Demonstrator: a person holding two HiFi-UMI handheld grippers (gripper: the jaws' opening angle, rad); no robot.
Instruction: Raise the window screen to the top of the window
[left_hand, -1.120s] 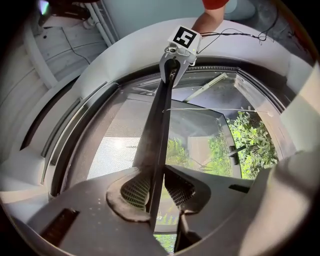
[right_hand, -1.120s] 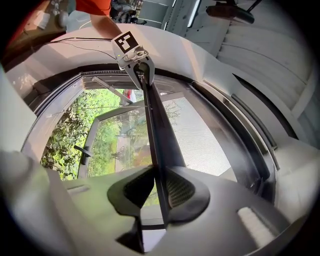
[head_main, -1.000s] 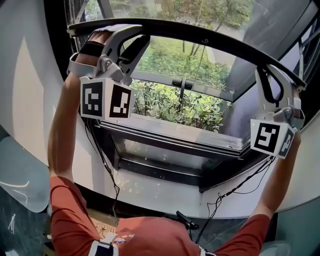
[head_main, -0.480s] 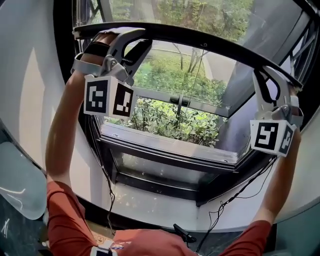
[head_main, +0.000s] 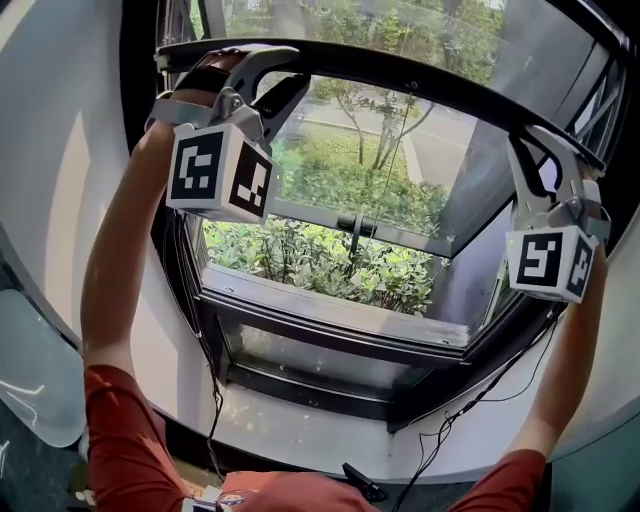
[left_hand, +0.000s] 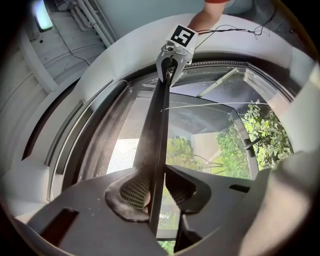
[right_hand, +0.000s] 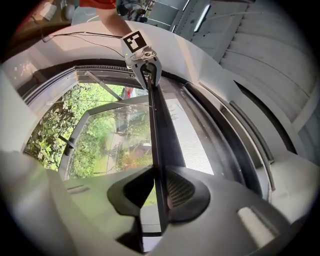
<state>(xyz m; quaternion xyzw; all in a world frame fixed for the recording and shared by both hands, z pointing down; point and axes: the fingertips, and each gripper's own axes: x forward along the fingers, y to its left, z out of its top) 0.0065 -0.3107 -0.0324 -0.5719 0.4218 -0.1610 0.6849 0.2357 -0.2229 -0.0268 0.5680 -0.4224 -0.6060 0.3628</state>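
The window screen's black bottom bar (head_main: 400, 75) runs across the upper window as a curved dark rail. My left gripper (head_main: 270, 75) is shut on its left end, and my right gripper (head_main: 535, 145) on its right end, both reaching upward. In the left gripper view the bar (left_hand: 157, 125) passes edge-on between the pads of the left gripper (left_hand: 156, 192), and the right gripper (left_hand: 172, 55) shows at its far end. The right gripper view has the bar (right_hand: 156, 125) clamped in the right gripper (right_hand: 159, 190), with the left gripper (right_hand: 145, 62) beyond. Fine mesh (right_hand: 192, 135) lies above the bar.
Below the bar the window is unscreened, with a dark lower frame (head_main: 330, 320), a casement handle (head_main: 355, 225) and shrubs outside. A white sill (head_main: 320, 425) carries black cables (head_main: 470, 400). White walls flank the window on both sides.
Both grippers have risen with the bar held between them. More of the unscreened window shows beneath the bar than before.
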